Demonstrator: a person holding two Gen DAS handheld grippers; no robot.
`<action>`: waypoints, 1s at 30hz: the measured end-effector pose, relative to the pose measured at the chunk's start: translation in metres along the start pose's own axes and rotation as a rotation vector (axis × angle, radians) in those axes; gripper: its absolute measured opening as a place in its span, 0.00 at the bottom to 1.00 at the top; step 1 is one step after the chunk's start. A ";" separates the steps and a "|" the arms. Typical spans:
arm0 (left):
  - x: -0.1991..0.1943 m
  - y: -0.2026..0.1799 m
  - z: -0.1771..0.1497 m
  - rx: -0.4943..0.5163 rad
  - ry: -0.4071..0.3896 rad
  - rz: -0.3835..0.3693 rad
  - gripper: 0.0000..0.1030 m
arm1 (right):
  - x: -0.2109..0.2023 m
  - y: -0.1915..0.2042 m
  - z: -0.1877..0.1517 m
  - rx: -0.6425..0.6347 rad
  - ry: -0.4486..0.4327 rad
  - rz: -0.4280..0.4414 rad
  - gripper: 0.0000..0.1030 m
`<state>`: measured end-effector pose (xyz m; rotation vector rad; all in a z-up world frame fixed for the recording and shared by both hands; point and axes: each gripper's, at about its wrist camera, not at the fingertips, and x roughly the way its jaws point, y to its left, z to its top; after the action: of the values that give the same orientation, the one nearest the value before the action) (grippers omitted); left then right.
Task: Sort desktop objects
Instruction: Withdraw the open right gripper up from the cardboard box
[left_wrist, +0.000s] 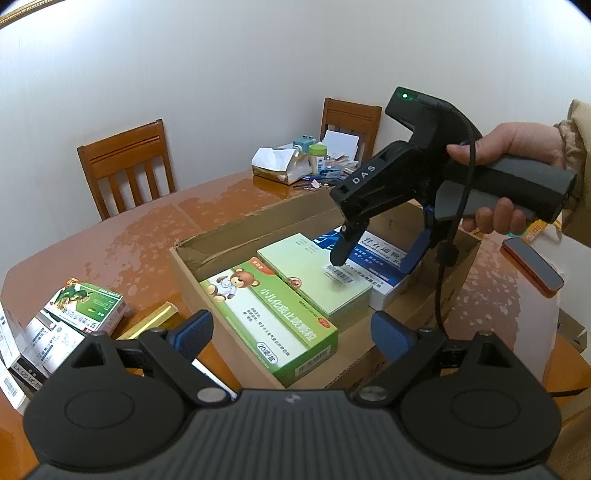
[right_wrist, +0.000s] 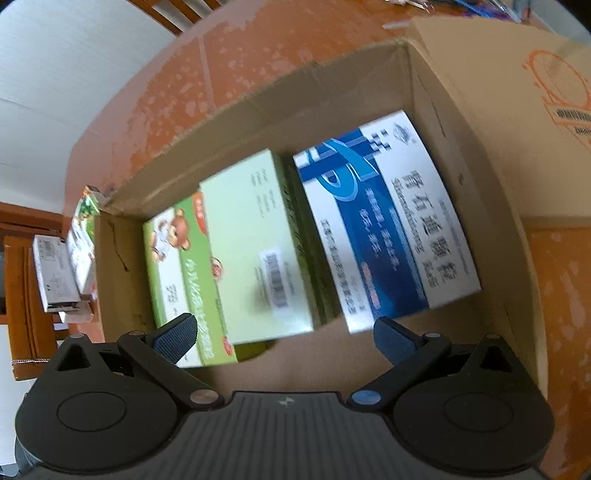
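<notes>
An open cardboard box (left_wrist: 236, 236) on the wooden table holds three medicine cartons side by side: a green one with a bear (left_wrist: 273, 314), a pale green one (left_wrist: 314, 273) and a blue-and-white one (left_wrist: 380, 266). A hand holds my right gripper (left_wrist: 376, 254) just above the pale green and blue cartons, pointing steeply down, open and empty. In its own view the right gripper (right_wrist: 286, 338) hangs over the bear carton (right_wrist: 177, 266), the pale green carton (right_wrist: 251, 240) and the blue carton (right_wrist: 388, 221). My left gripper (left_wrist: 291, 336) stands open and empty at the box's near edge.
Loose cartons lie left of the box: a green-printed one (left_wrist: 88, 306), a gold one (left_wrist: 155, 321) and white ones (left_wrist: 48, 343). A phone in an orange case (left_wrist: 532, 271) lies at the right. Clutter (left_wrist: 295, 162) fills the far side. Two chairs (left_wrist: 125, 170) stand by the wall.
</notes>
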<state>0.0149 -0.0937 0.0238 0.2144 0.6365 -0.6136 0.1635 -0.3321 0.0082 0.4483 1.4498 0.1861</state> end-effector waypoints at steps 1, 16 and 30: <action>0.000 0.000 0.000 0.002 -0.001 -0.002 0.90 | 0.000 -0.001 0.000 0.004 0.008 -0.004 1.00; -0.003 0.001 -0.001 -0.008 -0.002 0.012 0.90 | 0.031 -0.012 -0.002 0.050 0.061 -0.011 1.00; -0.001 -0.002 -0.001 0.003 0.011 0.010 0.90 | 0.019 0.001 -0.010 -0.055 0.000 -0.076 1.00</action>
<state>0.0128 -0.0949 0.0238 0.2241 0.6447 -0.6043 0.1559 -0.3222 -0.0092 0.3480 1.4553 0.1648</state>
